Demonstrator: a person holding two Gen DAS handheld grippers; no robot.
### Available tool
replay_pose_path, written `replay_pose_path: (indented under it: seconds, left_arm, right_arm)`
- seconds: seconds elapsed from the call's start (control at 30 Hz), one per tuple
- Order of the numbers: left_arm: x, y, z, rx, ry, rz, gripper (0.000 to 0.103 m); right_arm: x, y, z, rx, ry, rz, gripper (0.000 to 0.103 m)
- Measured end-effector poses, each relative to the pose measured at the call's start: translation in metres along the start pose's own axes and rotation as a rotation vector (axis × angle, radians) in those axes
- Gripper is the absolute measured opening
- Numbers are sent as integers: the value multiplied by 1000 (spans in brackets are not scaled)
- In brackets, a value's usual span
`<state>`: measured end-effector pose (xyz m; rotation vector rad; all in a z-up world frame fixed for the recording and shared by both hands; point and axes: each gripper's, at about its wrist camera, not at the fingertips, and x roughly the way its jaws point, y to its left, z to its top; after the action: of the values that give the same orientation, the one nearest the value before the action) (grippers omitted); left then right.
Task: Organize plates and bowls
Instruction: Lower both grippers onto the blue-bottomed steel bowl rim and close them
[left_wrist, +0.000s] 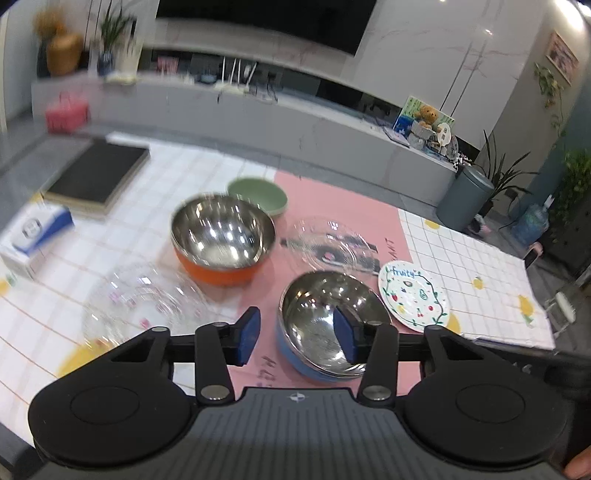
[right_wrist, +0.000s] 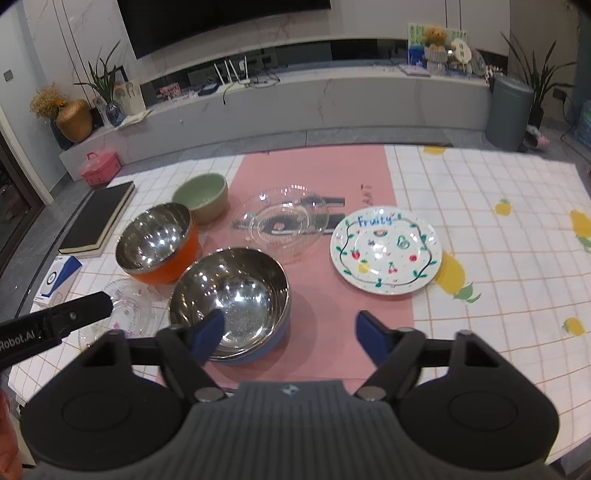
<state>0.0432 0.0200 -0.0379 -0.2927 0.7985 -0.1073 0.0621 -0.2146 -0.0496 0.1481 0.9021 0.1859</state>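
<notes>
Bowls are sitting nearest you: the blue-sided steel bowl (right_wrist: 236, 306) on the pink mat (right_wrist: 332, 177), your left gripper (left_wrist: 295, 332) and right gripper (right_wrist: 290, 332) both hanging apart, gripping nothing. Beyond, the orange bowl (right_wrist: 157, 247), glass plate (right_wrist: 282, 221), fruit plate (right_wrist: 386, 251) and green bowl (right_wrist: 201, 197) are crowding the mat.

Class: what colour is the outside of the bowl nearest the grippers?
Blue, seen best in the right wrist view.
</notes>
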Motion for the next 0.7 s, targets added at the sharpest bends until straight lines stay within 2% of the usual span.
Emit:
replay_pose_path:
  seconds: [0.07, 0.13, 0.23, 0.5, 0.7]
  left_arm:
    - [10, 4, 1, -23, 23, -12, 48]
    - [21, 7, 2, -38, 40, -10, 47]
    - [38, 10, 2, -59, 69, -4, 45]
    - [72, 15, 2, -85, 135, 37, 42]
    - [85, 16, 1, -87, 165, 52, 32]
  right_arm:
    - [12, -1, 1, 15, 25, 10, 65]
    - [23, -1, 2, 24, 46, 16, 56]
    - [40, -1, 5, 31, 71, 16, 49]
    - [72, -7, 12, 69, 128, 14, 42]
    - [87, -9, 12, 97, 168, 26, 28]
